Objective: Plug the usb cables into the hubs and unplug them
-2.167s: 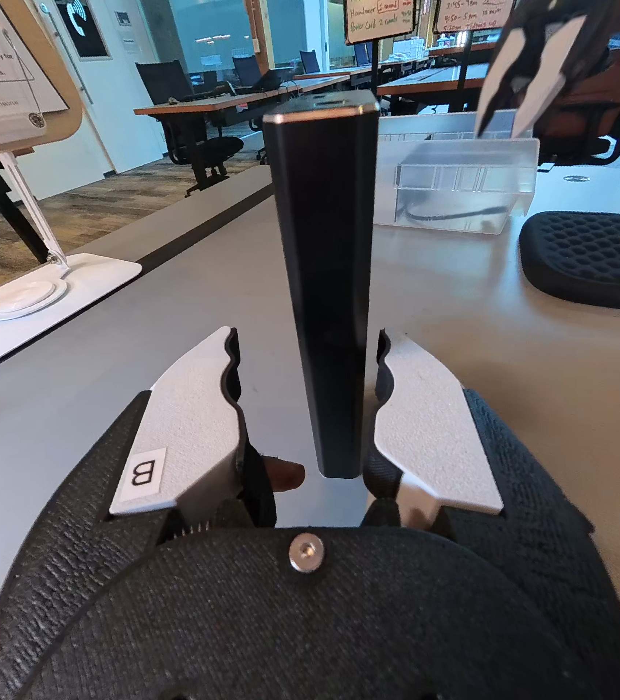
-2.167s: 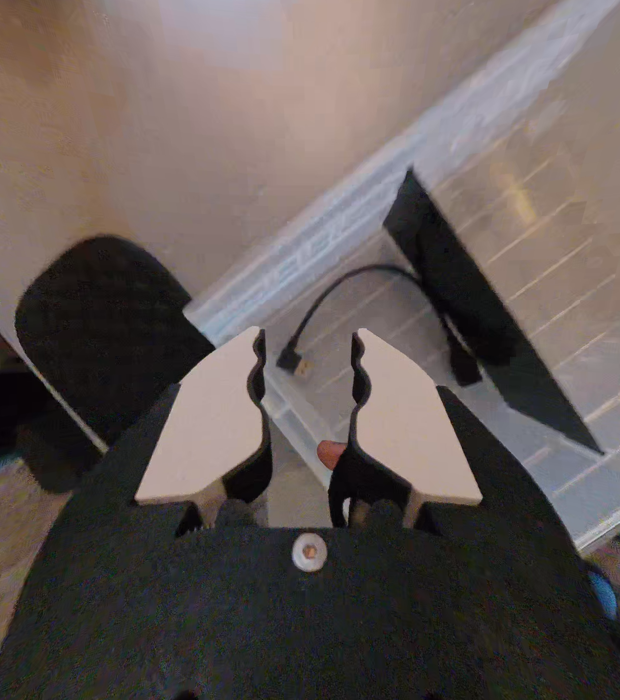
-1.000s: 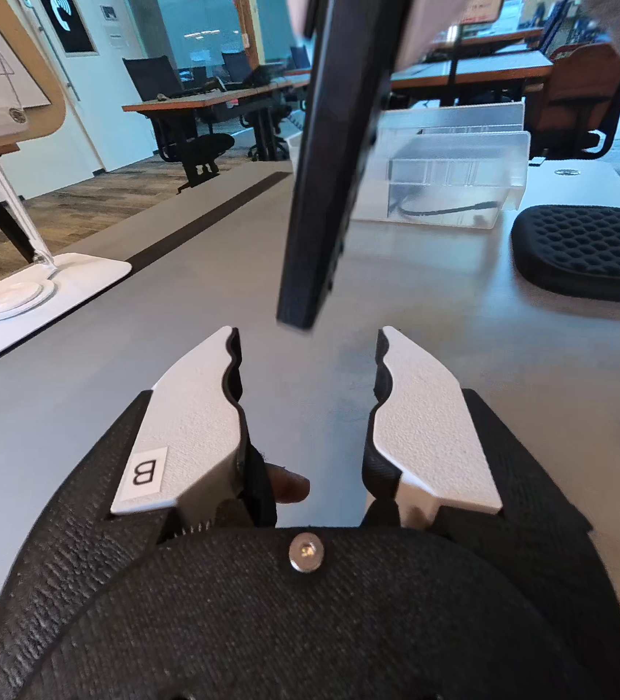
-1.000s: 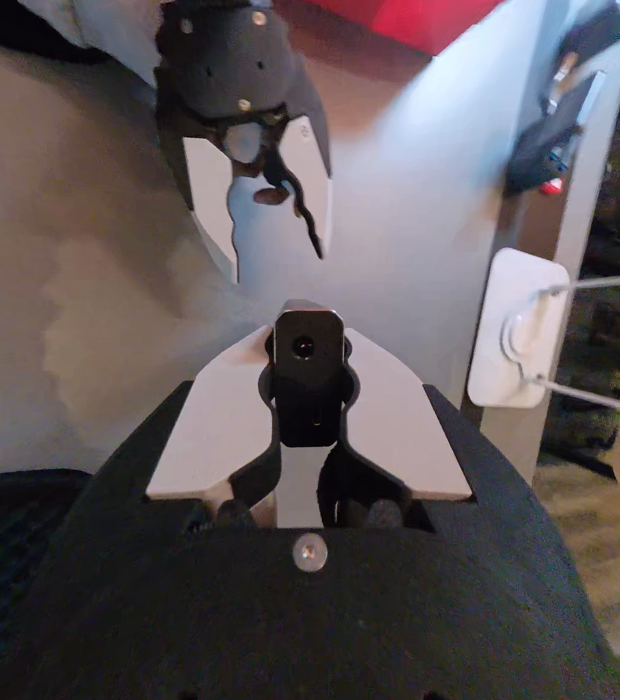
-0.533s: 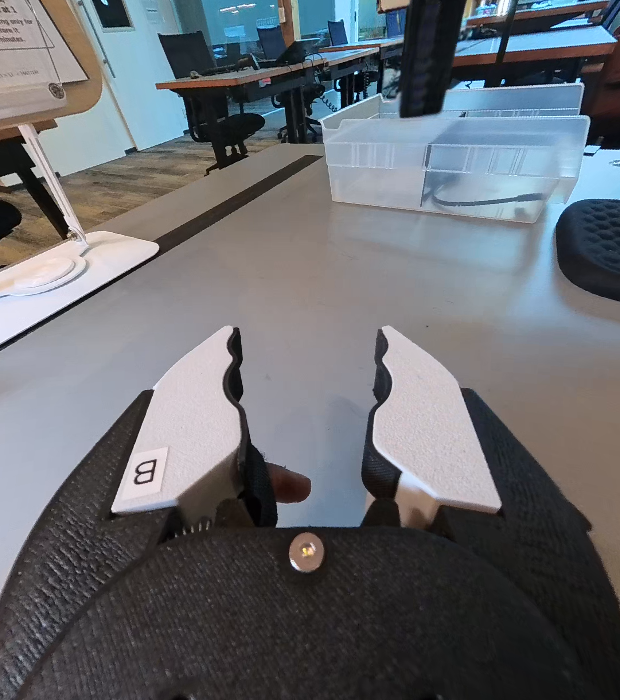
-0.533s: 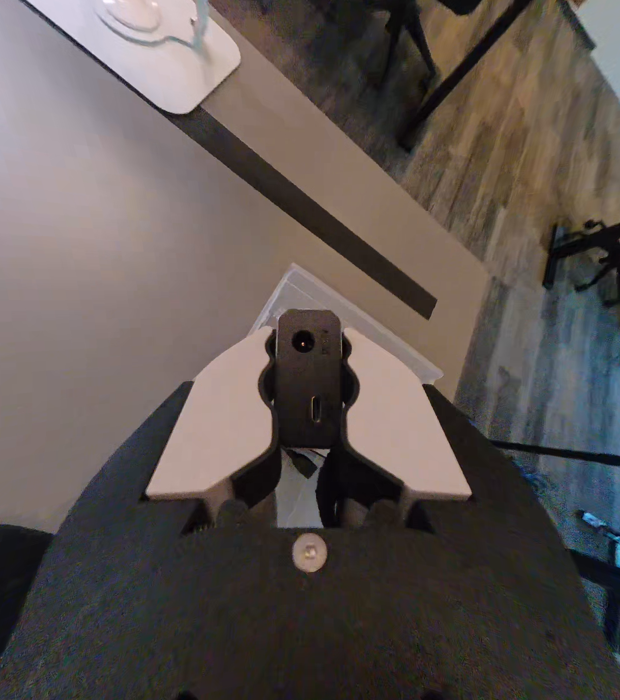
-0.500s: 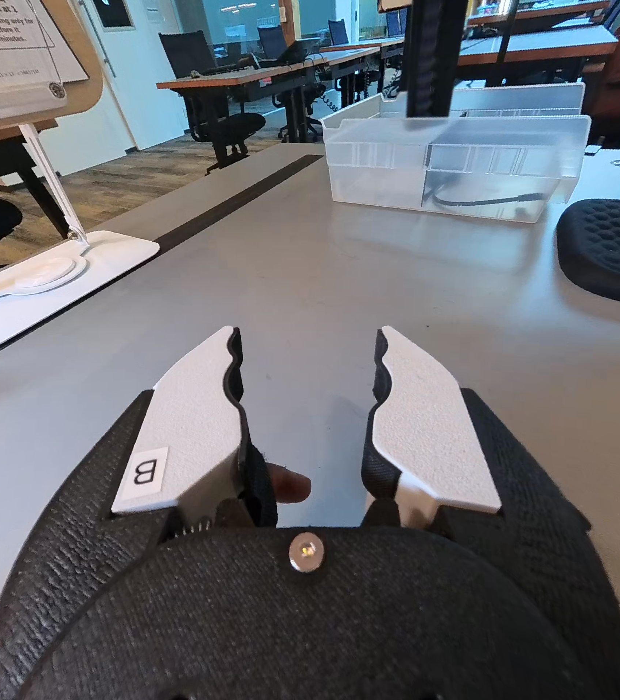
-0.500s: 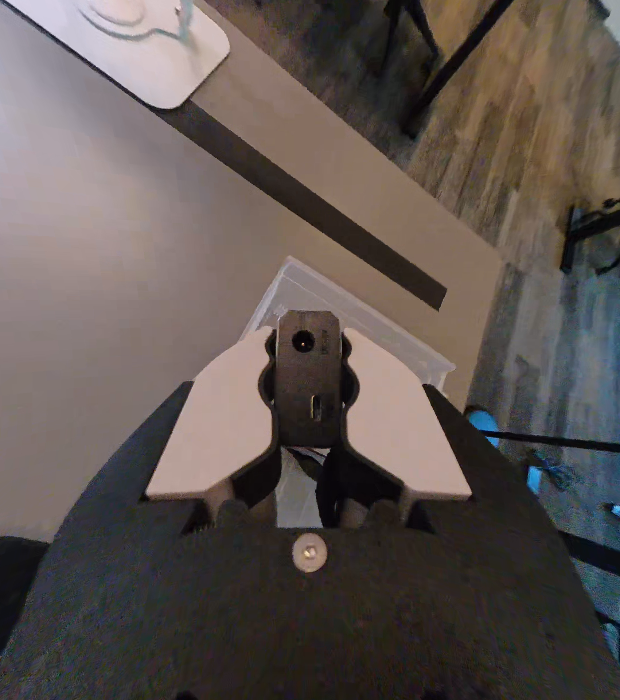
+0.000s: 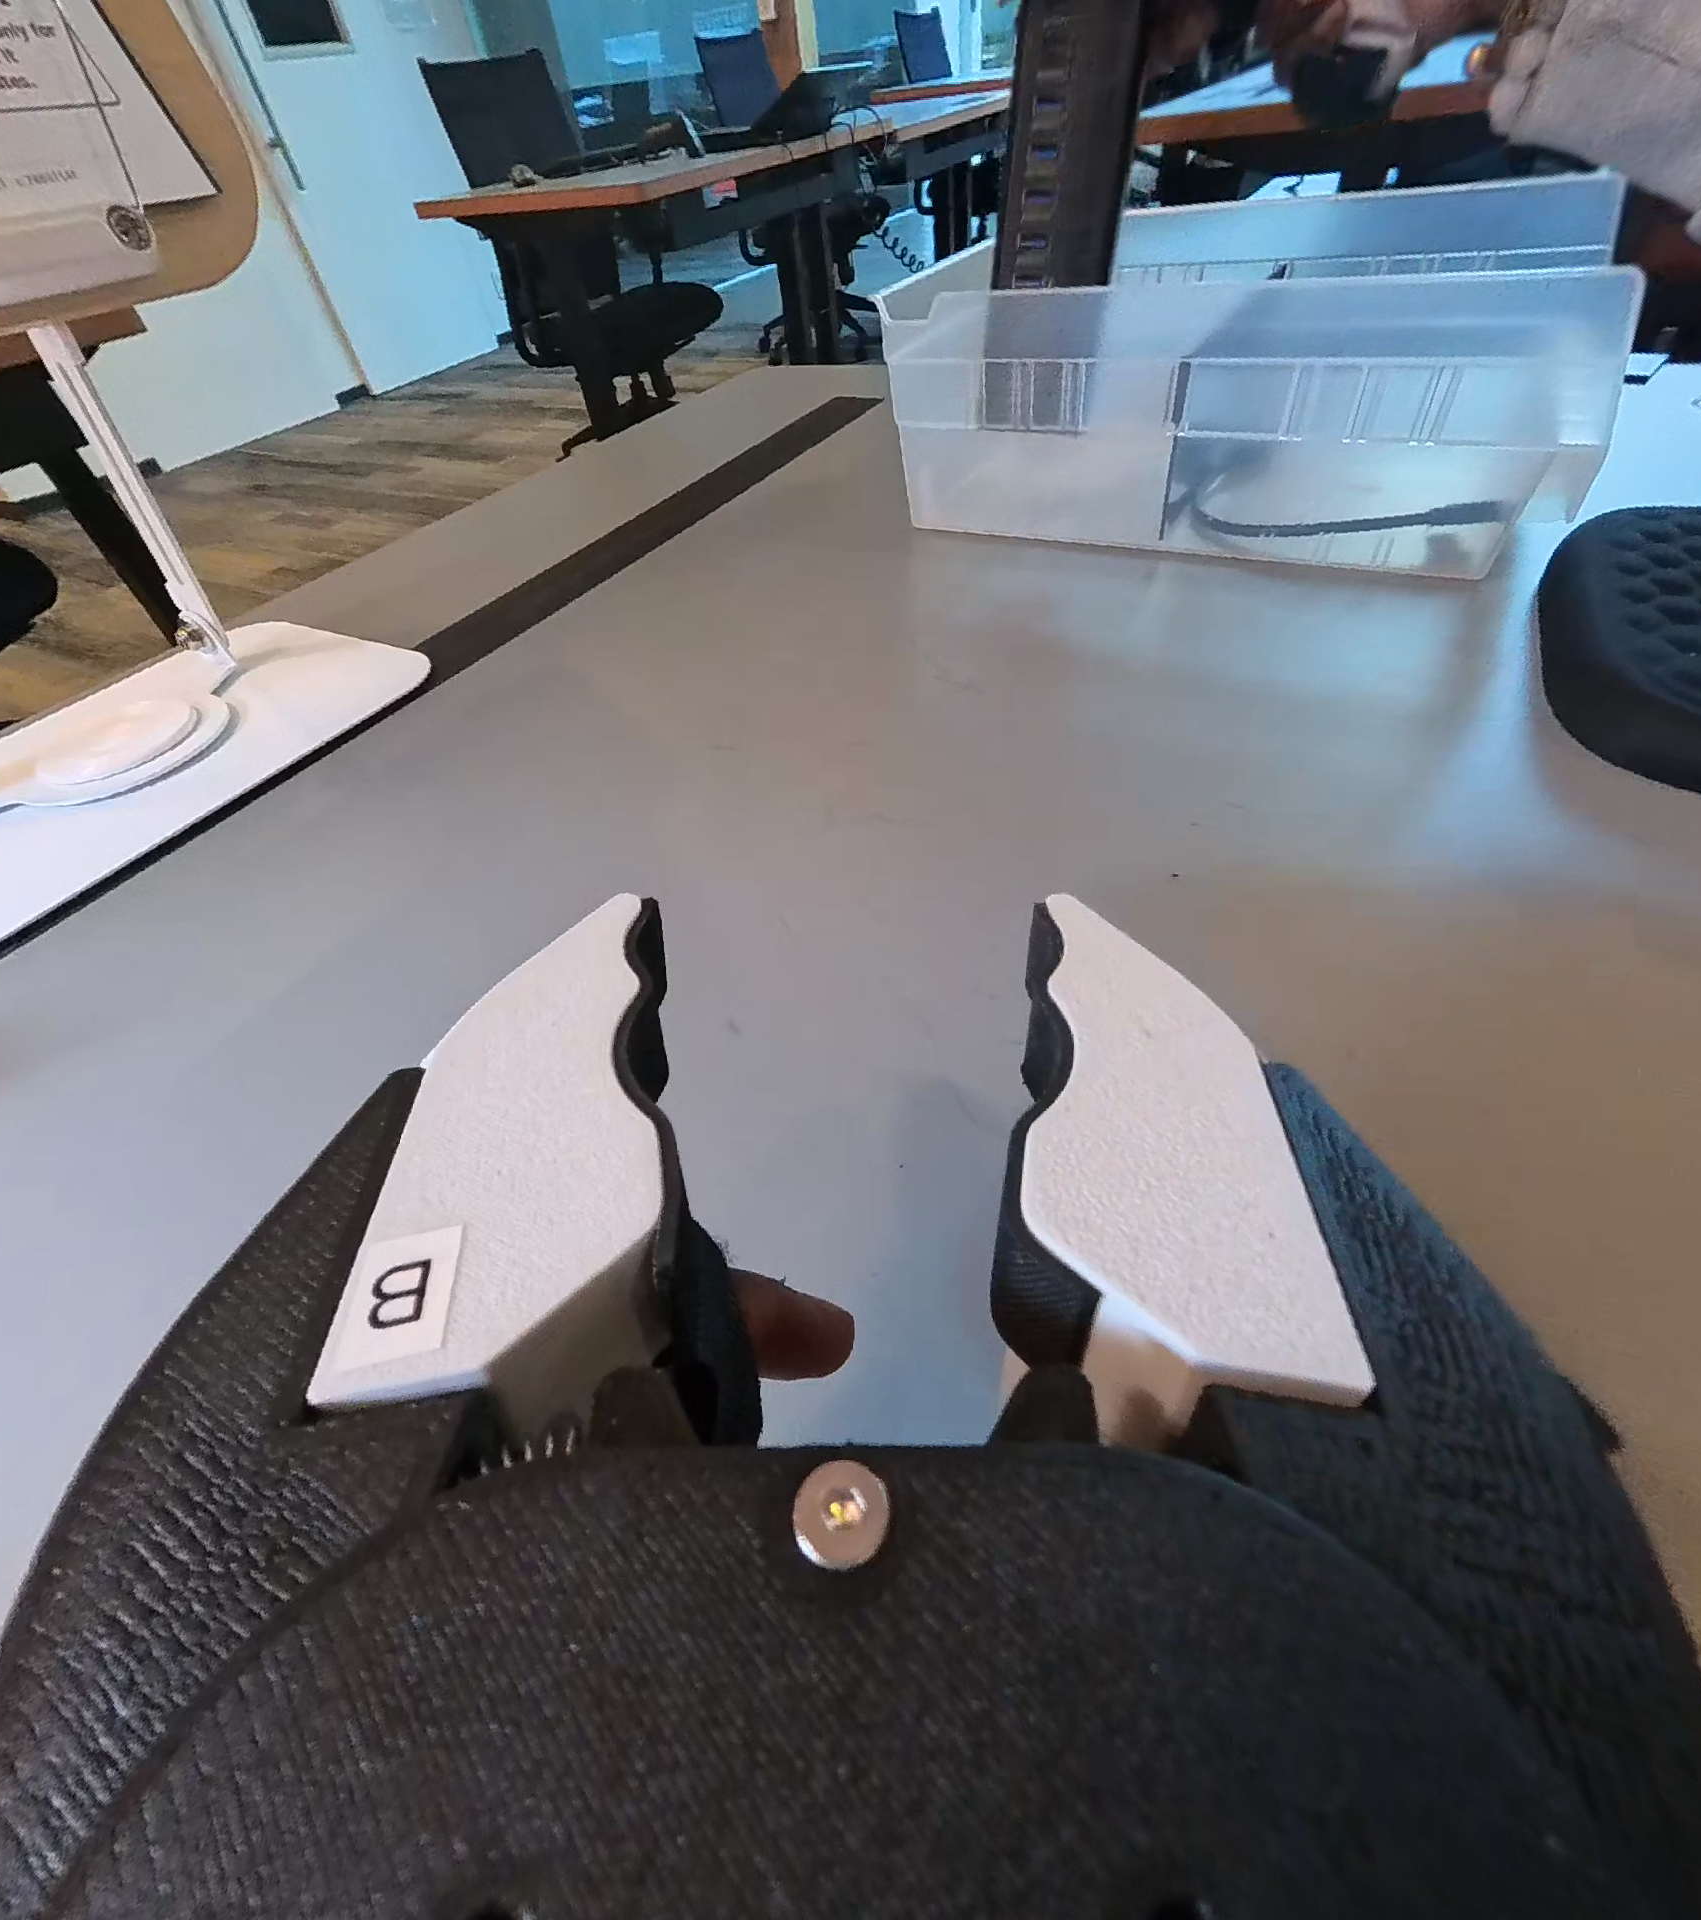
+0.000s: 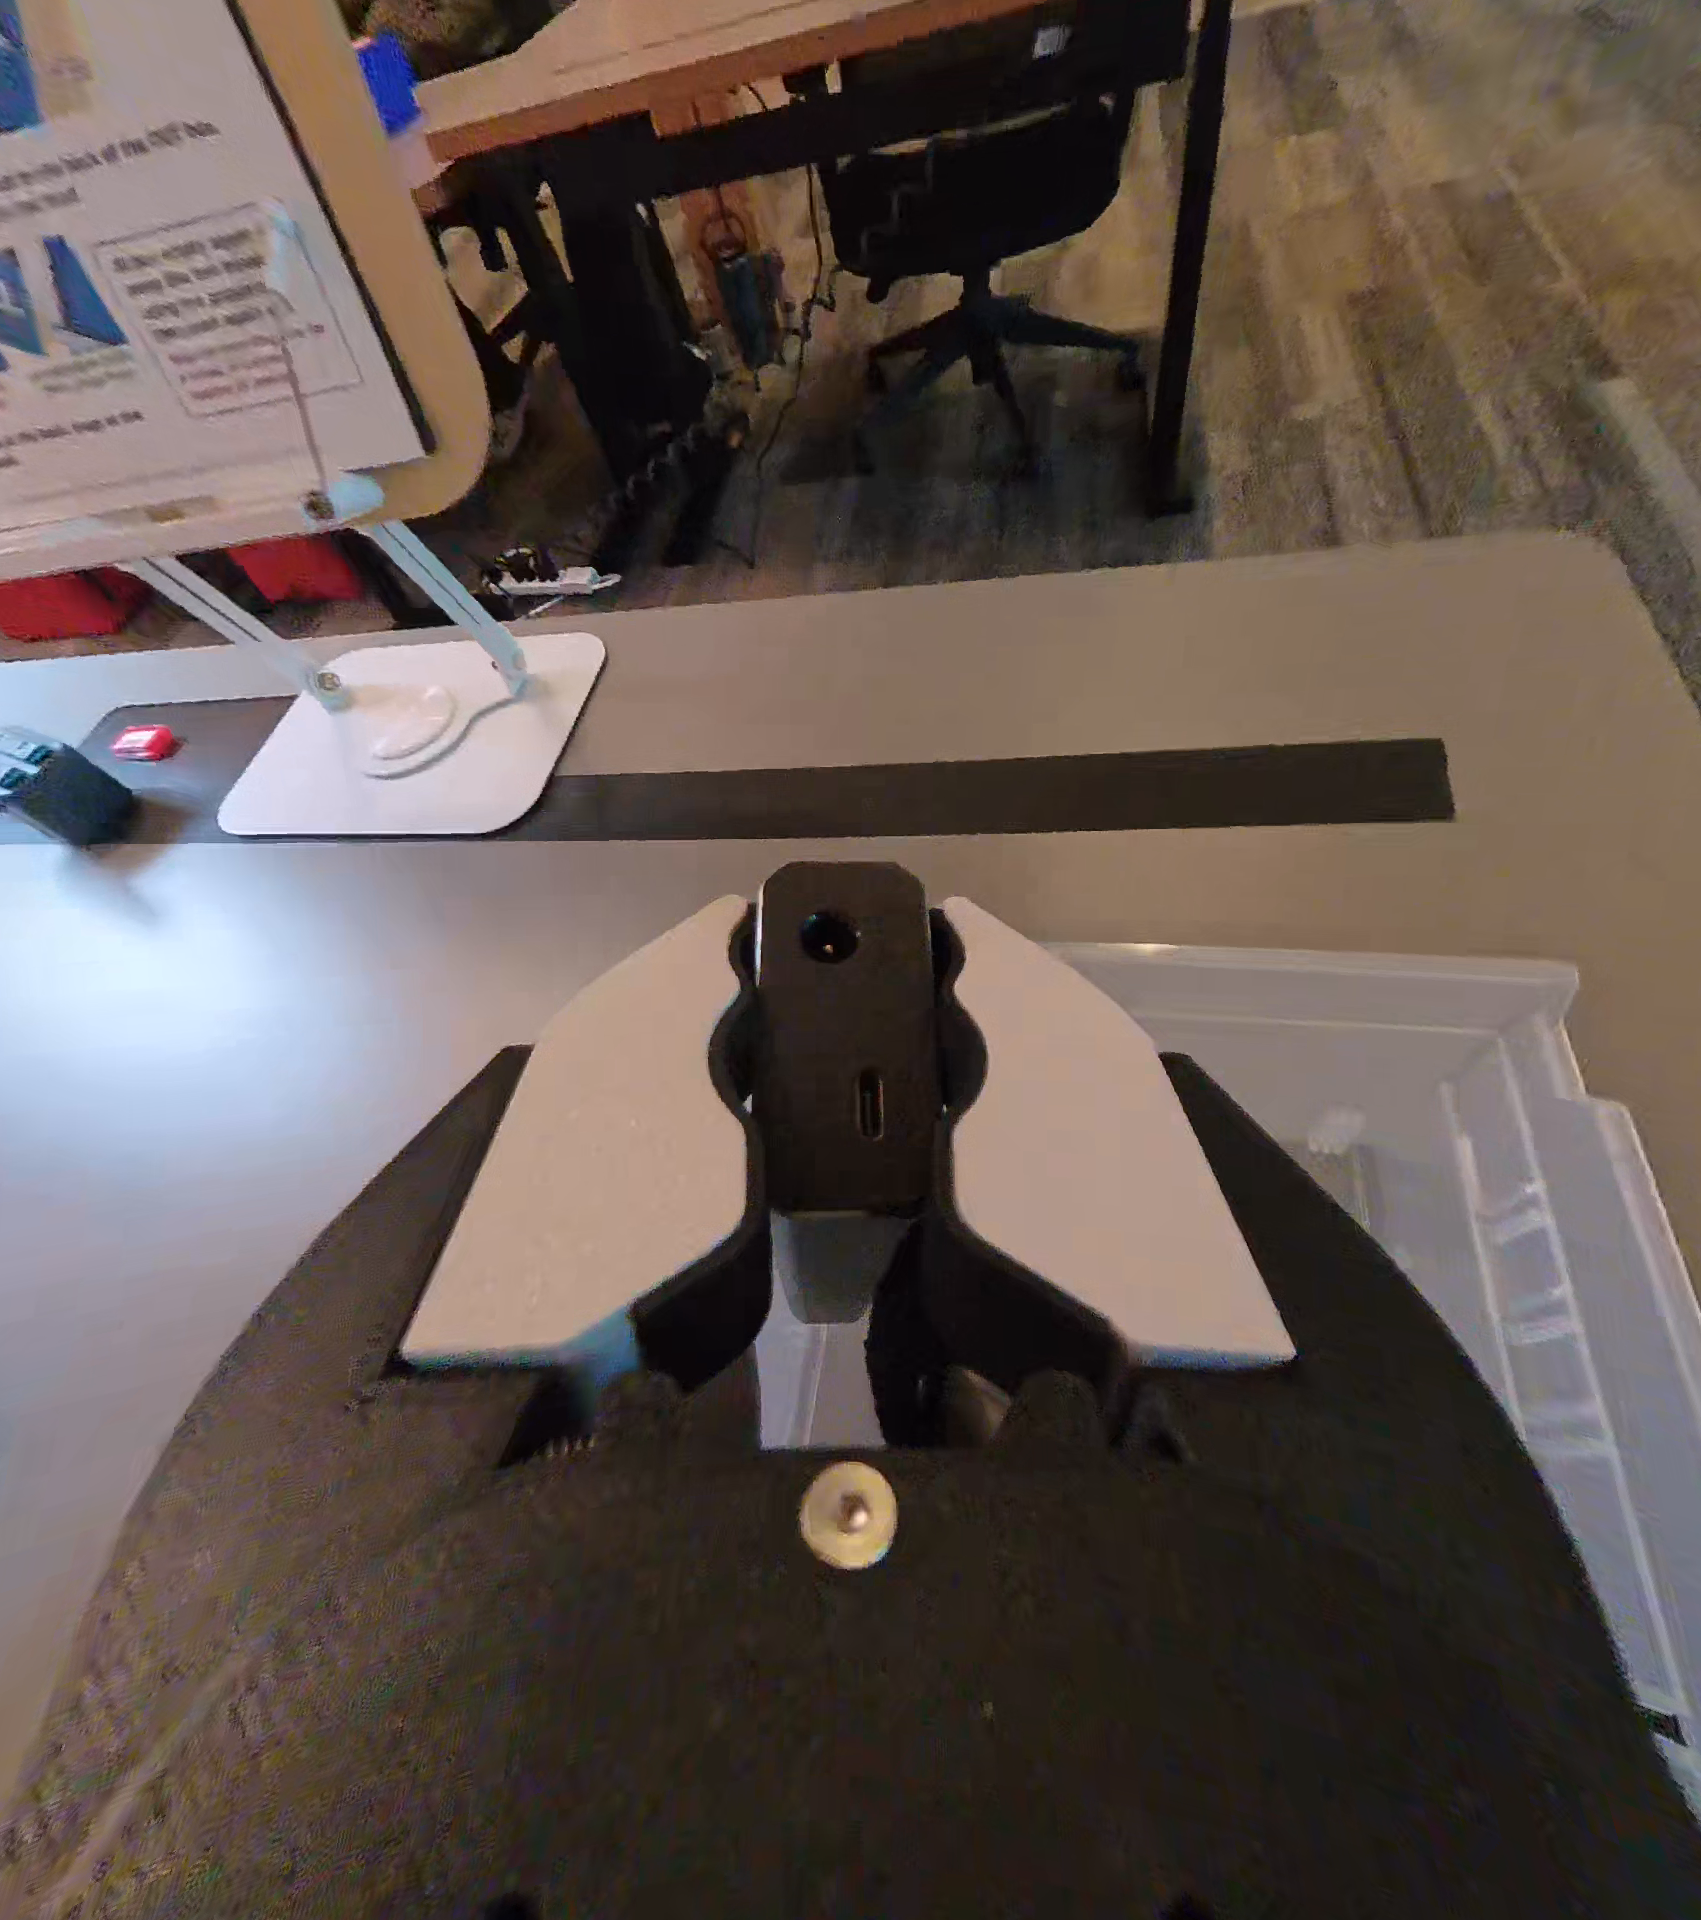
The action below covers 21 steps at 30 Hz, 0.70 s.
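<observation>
My right gripper is shut on a long black USB hub; its end face with a round socket and a small slot faces the camera. In the left wrist view the same hub hangs upright, its lower end inside a clear plastic bin at the table's far side. A black cable lies in that bin. My left gripper is open and empty, low over the grey table, well short of the bin. The clear bin sits below and right of the right gripper.
A white sign stand stands at the left, also in the right wrist view. A black honeycomb pad lies at the right. A black device and a small red item lie far left. A black strip crosses the table. Tip to tip, the grippers are about 40 cm apart.
The right gripper carried the hub from just above the left gripper away to the clear bin and turned it upright, its lower end now in the bin. The left gripper stayed open and barely moved.
</observation>
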Motion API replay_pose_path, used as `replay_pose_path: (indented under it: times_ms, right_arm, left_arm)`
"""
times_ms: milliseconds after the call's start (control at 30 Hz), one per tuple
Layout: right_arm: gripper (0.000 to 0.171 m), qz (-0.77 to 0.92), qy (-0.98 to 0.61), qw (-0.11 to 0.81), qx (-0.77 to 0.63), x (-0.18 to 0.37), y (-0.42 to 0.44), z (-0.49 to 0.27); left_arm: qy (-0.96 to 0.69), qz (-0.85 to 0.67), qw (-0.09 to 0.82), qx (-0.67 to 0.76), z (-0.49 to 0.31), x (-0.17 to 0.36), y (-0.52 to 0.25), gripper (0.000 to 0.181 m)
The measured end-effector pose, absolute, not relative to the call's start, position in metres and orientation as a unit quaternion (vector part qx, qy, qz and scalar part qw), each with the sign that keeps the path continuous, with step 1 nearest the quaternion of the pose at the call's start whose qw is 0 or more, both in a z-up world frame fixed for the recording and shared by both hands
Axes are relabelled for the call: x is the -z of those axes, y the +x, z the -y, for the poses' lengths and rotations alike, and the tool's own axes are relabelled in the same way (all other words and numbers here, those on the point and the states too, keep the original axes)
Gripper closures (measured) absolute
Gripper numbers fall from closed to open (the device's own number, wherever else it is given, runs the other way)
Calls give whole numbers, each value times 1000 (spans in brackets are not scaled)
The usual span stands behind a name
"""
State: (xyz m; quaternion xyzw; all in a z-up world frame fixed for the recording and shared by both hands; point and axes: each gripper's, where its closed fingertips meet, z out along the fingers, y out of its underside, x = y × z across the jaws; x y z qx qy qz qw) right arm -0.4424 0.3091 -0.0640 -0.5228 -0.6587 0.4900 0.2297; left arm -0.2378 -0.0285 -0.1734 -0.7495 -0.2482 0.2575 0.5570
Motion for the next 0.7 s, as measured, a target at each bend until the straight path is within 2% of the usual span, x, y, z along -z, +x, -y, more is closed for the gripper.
replay_pose_path:
  times_ms: [167,333,500,700]
  right_arm:
    - [141,647,-577,192,-460,108,-447,-323]
    - [140,629,-597,188,-460,114,-451,-341]
    - [132,670,-608,225,-362,126,-451,-368]
    - [128,684,-627,179,-327,142,-453,-386]
  left_arm:
    - [-751,251,555,-255,29,175,-239,114]
    - [-753,249,552,-257,28,175,-238,114]
    - [-755,248,550,-257,28,176,-238,114]
    - [-758,246,546,-259,27,177,-238,115]
